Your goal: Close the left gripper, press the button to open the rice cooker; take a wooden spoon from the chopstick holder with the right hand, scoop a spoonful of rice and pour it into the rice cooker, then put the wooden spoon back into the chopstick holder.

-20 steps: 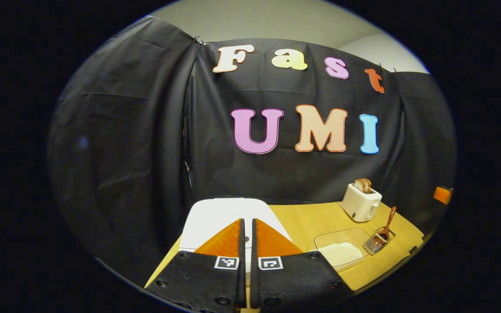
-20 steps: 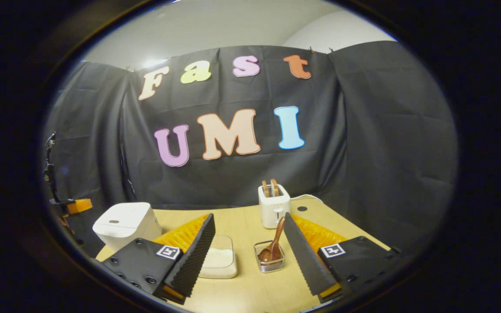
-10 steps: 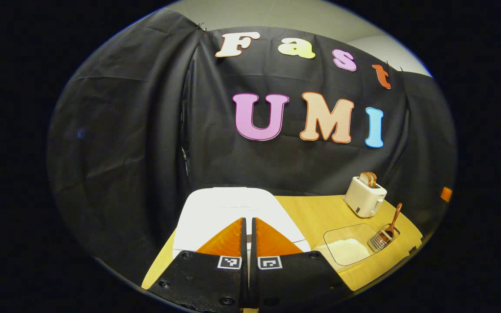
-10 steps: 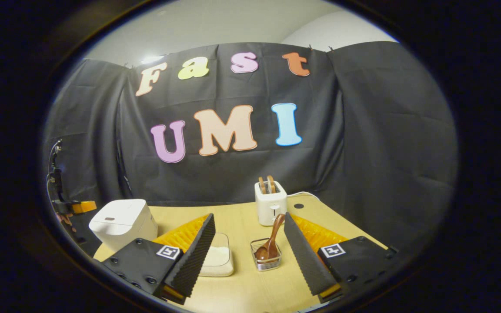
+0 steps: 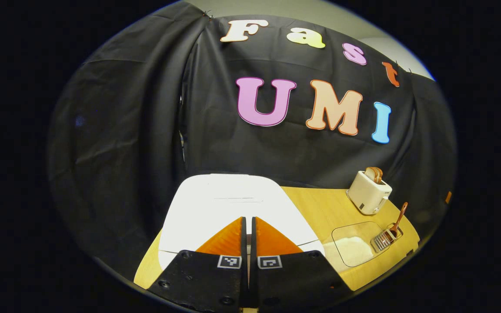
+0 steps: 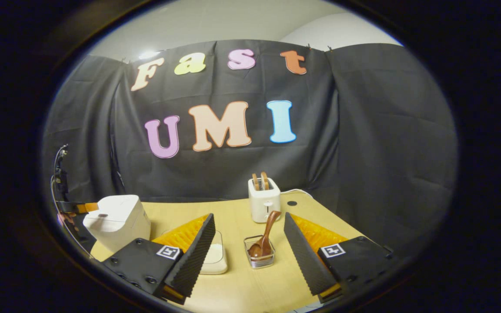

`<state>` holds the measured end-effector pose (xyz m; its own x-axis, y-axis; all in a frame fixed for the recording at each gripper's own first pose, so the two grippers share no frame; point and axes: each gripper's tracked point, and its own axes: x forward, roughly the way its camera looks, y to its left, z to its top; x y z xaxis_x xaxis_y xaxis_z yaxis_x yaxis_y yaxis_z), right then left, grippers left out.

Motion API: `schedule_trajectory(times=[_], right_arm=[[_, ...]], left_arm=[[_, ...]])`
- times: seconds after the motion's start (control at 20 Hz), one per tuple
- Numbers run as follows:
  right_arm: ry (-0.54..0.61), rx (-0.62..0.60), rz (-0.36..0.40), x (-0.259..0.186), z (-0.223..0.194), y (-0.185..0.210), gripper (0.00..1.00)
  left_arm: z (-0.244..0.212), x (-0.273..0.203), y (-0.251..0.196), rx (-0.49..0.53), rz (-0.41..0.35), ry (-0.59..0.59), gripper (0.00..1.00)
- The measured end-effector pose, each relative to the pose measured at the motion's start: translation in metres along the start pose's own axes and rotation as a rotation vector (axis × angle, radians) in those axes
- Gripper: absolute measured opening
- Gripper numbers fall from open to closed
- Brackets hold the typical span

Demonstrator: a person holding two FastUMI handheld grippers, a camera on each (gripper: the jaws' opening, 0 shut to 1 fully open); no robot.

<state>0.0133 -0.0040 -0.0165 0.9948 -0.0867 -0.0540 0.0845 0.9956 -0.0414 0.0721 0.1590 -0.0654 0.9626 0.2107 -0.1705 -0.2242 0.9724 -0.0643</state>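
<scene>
Rice cooker (image 6: 118, 221) lid shut, far left on table (image 6: 233, 213).
Left gripper (image 5: 248, 226) is squeezed tight w/ nothing in it, right over the lid; a push off the button won't open it. Rice tray (image 6: 215, 258), then spoon (image 6: 264, 234) in holder (image 6: 259, 256); right gripper (image 6: 247, 243) spread wide, could tip the holder.

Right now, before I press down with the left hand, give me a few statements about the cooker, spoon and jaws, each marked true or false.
1. The rice cooker lid is shut. True.
2. The wooden spoon stands in the chopstick holder. True.
3. The right gripper has its jaws closed on the spoon. False: they stand open, apart from it.
4. The left gripper has its jaws wide open. False: they are closed together over the cooker.
5. The toaster is empty. False: slices stick up from it.
</scene>
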Motion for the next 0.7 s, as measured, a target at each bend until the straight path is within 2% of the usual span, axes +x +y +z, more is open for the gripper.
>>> schedule_trajectory(times=[0.45, 0.6, 0.7], right_arm=[[0.017, -0.005, 0.007, 0.009, -0.004, 0.006, 1.00], [0.027, -0.011, 0.014, 0.011, -0.008, 0.008, 1.00], [0.036, -0.011, 0.023, 0.012, -0.010, 0.011, 1.00]], left_arm=[[-0.025, 0.013, 0.003, -0.023, 0.018, 0.076, 0.01], [-0.018, 0.010, 0.001, -0.019, 0.018, 0.028, 0.00], [-0.024, 0.014, 0.001, -0.036, 0.023, 0.043, 0.00]])
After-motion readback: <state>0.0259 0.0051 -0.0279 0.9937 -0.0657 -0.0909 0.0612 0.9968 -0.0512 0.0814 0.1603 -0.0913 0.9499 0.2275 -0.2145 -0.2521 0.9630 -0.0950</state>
